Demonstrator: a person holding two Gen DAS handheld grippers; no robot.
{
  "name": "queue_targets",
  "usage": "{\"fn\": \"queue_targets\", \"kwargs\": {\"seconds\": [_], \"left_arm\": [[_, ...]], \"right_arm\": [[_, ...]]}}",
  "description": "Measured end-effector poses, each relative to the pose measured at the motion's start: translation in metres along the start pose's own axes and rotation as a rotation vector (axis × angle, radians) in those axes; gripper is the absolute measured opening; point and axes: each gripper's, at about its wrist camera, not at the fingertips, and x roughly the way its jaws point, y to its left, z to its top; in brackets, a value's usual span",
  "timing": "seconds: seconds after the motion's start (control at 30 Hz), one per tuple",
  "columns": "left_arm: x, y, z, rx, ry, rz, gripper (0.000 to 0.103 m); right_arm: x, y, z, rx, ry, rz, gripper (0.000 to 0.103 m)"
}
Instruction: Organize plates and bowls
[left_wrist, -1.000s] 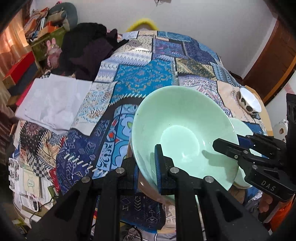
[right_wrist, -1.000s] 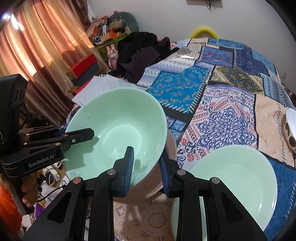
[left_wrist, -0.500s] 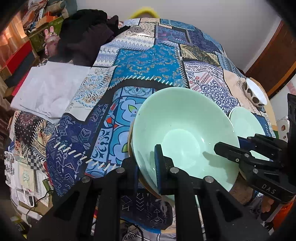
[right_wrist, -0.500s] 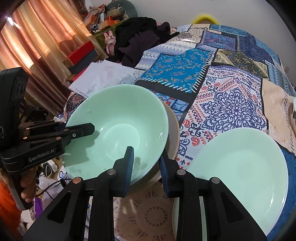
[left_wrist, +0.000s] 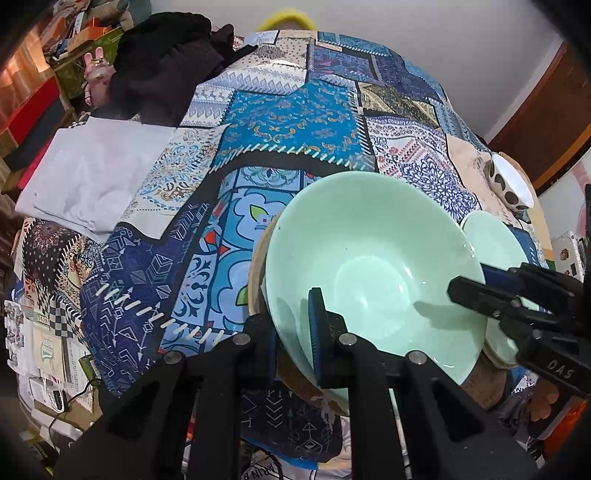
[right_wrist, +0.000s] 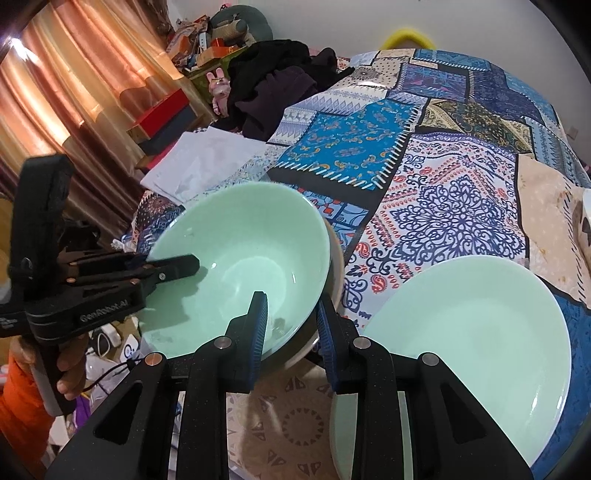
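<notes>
Gripping the rim of the pale green bowl (left_wrist: 369, 258) with the left claw (left_wrist: 295, 332), one blue pad pressing inside the wall and the other outside. Straddling the opposite rim with the right claw (right_wrist: 291, 328), jaws having just been opening, rim between them, slack showing beside the inner pad and no firm clamp. Resting the green bowl inside a tan bowl (left_wrist: 257, 266), only a strip of the tan rim peeking out along one side. Tilting slightly toward the left claw rather than sitting level. Lying just beside the stacked bowls, on the right-claw side, a pale green plate (right_wrist: 461, 332), flat on the patchwork cloth (left_wrist: 288, 122). Sitting well apart near the far right edge of the cloth, a small white bowl with dark spots (left_wrist: 511, 184). Lying farther back on the left, a folded white cloth (left_wrist: 92, 177), with a heap of dark clothing (left_wrist: 166, 62) beyond it. Wrapping around the left claw's handle, a hand (right_wrist: 70, 373) with an orange sleeve (right_wrist: 18, 406) below.
</notes>
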Motion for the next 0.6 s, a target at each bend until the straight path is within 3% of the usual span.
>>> {"fn": "queue_targets", "kwargs": {"seconds": [0.17, 0.37, 0.6], "left_arm": [[0.001, -0.010, -0.001, 0.046, -0.015, 0.050, 0.014], [-0.001, -0.011, 0.001, 0.032, 0.003, 0.056, 0.015], [-0.023, -0.020, 0.009, 0.037, -0.042, 0.081, 0.038]], "right_arm": [[-0.006, -0.007, -0.002, -0.001, -0.011, -0.018, 0.028], [-0.017, -0.013, -0.004, 0.006, -0.031, -0.020, 0.028], [-0.035, -0.024, -0.003, 0.025, -0.072, -0.017, 0.028]]}}
